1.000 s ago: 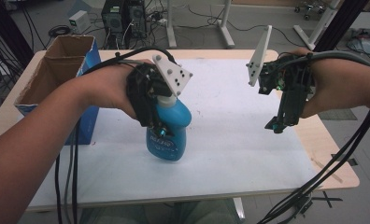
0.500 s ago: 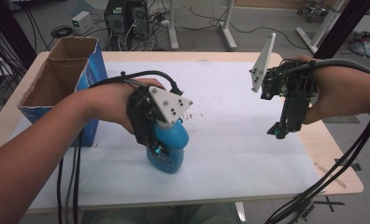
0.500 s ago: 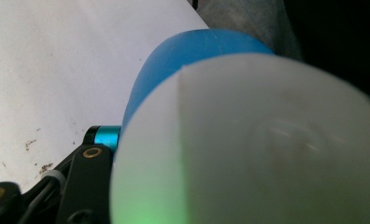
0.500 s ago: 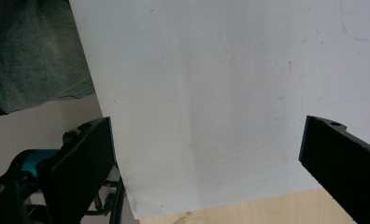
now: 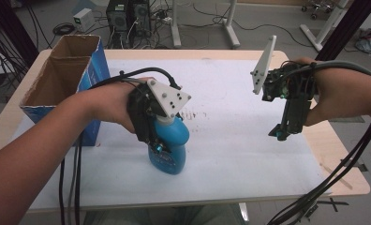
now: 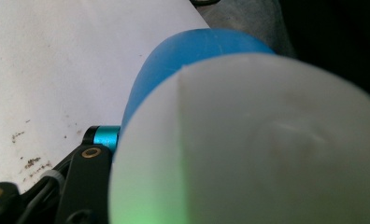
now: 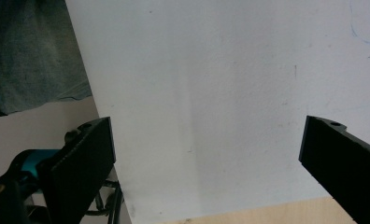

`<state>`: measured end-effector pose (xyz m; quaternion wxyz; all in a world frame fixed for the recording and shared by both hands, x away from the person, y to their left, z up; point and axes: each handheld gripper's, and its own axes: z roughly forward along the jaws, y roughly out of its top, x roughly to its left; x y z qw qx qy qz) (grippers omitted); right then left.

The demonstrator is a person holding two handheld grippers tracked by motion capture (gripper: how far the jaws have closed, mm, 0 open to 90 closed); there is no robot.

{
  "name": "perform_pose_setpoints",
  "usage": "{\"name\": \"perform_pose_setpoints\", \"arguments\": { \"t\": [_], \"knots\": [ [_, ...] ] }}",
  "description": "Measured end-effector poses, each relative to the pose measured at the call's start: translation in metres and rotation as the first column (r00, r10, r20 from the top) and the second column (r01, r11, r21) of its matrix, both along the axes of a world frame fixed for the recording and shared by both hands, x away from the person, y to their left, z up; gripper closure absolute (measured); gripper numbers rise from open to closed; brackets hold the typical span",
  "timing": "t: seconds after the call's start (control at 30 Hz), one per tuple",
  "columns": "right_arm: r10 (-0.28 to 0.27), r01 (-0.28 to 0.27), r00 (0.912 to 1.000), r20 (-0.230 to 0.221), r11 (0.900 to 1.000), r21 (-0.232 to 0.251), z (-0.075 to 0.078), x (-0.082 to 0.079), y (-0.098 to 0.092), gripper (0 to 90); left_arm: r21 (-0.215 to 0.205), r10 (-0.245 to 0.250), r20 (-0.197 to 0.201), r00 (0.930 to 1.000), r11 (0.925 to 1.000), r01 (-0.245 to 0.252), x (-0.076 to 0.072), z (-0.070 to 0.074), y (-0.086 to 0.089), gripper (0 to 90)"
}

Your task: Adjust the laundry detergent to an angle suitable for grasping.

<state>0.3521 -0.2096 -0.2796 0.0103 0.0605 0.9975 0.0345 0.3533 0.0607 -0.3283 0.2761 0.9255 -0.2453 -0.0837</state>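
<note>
Nearest the person, the left forearm (image 5: 38, 154) enters from the lower left of the high view, with black cables (image 5: 69, 183) hanging beside it over the table edge. The left gripper (image 5: 158, 145), held in the left hand (image 5: 111, 105) and pointing downward, has its jaws clamped on the upper part of a blue spray bottle (image 5: 169, 150). The bottle stands tilted on the white table cover (image 5: 235, 154), left of centre and near the front edge. In the left gripper view, the bottle's pale top (image 6: 248, 149) sits directly ahead of the jaws, its blue body (image 6: 192, 51) behind, and brown specks (image 6: 31, 161) mark the cover. To the right, well apart from the bottle, the right gripper (image 5: 281, 136) hangs above the cover in the right hand (image 5: 336, 96); in the right gripper view its jaws stand wide apart with nothing between them. Farther back at the left, an open blue cardboard box (image 5: 64, 75) stands on the wooden table (image 5: 347, 173).
</note>
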Motion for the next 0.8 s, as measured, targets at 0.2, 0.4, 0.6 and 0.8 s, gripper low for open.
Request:
{"name": "perform_pose_setpoints", "arguments": {
  "t": [0.2,0.4,0.6,0.8],
  "knots": [
    [0.004,-0.004,1.0000,0.002,1.000,-0.001,-0.001,0.000,0.003,2.7,0.008,0.022,-0.016,0.9996,0.9997,-0.022,0.001,0.000,0.000,41.9],
    [0.005,-0.005,1.0000,0.001,1.000,-0.004,-0.002,0.000,0.003,2.7,0.013,0.052,-0.040,0.9979,0.9986,-0.051,0.002,0.003,0.001,34.8],
    [0.005,-0.005,1.0000,0.002,1.000,-0.004,-0.002,0.000,0.004,2.7,0.022,0.073,-0.039,0.9966,0.9972,-0.072,-0.001,0.007,0.002,32.4],
    [0.011,-0.011,0.9999,0.003,1.000,-0.003,-0.001,-0.001,0.007,2.7,0.039,0.088,-0.038,0.9954,0.9955,-0.086,-0.004,0.010,0.000,29.6]
  ]
}}
